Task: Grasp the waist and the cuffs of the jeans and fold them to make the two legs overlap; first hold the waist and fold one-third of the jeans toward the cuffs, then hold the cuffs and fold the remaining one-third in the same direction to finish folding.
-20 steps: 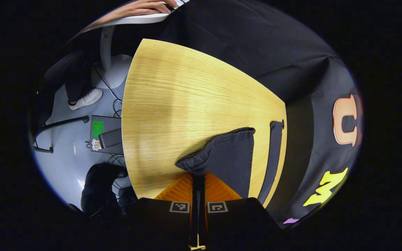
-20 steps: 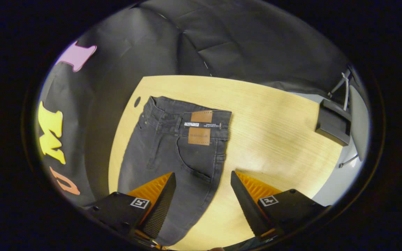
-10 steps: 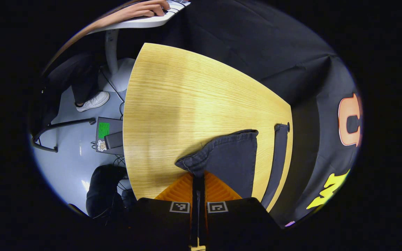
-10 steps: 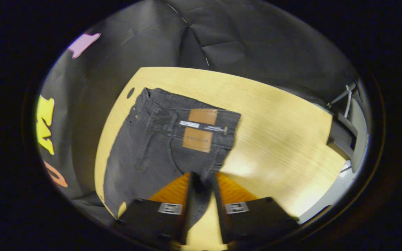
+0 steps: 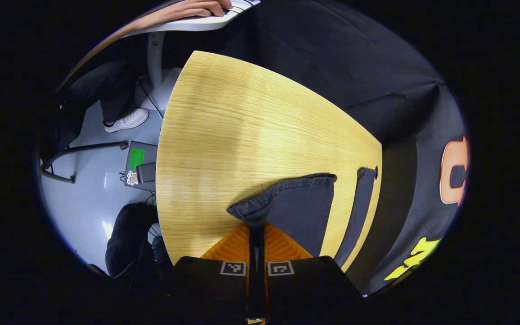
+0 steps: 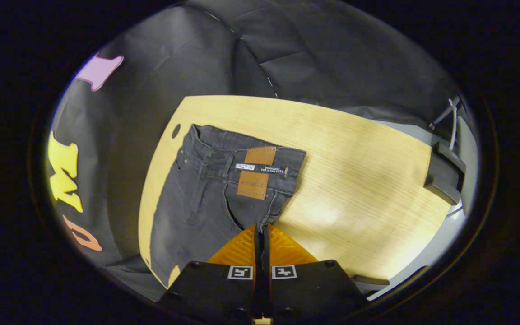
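Observation:
Dark grey jeans (image 6: 206, 194) lie on a light wooden table (image 6: 355, 171), waist at the far end with a brown leather patch (image 6: 253, 174) on the waistband. My right gripper (image 6: 262, 228) is shut on the near side edge of the jeans, below the waist. In the left gripper view the cuff end of one leg (image 5: 296, 207) is bunched and lifted, and my left gripper (image 5: 255, 228) is shut on that cuff. The other leg (image 5: 359, 207) lies flat as a narrow strip along the table's far edge.
Black cloth wall surrounds the table. On the grey floor left of the table (image 5: 224, 135) stand a dark box with a green sticker (image 5: 140, 164) and cables. A person's shoe (image 5: 127, 121) and a hand (image 5: 192, 8) on a white desk are nearby. A black box (image 6: 443, 174) stands beyond the table.
My right gripper went from open above the jeans to shut on their side edge, pulling the fabric up slightly. The left gripper stays shut on the cuff and has shifted a little.

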`<action>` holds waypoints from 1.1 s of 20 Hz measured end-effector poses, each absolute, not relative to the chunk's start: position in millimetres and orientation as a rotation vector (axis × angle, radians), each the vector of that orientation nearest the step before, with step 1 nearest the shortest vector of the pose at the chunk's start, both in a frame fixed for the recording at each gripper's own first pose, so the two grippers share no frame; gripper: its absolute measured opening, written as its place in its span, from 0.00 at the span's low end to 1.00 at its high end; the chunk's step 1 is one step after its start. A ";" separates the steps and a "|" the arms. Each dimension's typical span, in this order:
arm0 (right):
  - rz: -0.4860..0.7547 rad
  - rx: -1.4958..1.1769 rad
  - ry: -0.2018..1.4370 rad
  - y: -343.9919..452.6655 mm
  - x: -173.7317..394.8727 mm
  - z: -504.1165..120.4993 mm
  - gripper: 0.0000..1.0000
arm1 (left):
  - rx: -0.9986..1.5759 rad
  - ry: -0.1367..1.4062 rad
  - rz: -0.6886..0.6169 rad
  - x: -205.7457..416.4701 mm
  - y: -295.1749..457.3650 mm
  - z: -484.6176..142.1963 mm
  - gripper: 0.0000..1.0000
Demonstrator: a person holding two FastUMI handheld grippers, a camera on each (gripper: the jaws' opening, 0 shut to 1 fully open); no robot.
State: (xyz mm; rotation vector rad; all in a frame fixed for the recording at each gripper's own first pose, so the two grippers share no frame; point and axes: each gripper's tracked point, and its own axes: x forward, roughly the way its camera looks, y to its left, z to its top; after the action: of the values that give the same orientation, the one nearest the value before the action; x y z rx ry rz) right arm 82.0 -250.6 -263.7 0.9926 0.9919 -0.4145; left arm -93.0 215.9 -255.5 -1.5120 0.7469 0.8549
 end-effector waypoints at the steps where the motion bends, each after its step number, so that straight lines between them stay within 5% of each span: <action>1: -0.400 1.001 0.984 -250.6 83.9 -255.5 0.00 | -1.530 0.738 0.848 -87.9 216.5 -248.3 0.04; 13: -0.125 1.140 0.861 -210.1 203.1 -151.2 0.01 | -1.597 0.643 0.688 59.4 248.2 -140.0 0.03; 22: -0.086 1.236 0.813 -189.4 307.8 -167.7 0.00 | -1.566 0.725 0.634 200.8 254.3 -159.8 0.03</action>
State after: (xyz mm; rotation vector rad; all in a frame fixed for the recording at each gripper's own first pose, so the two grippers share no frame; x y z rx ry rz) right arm 307.8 -189.4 -167.7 1.2356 0.8134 -0.0861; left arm 200.8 254.3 -159.8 -1.5661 0.7253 0.6336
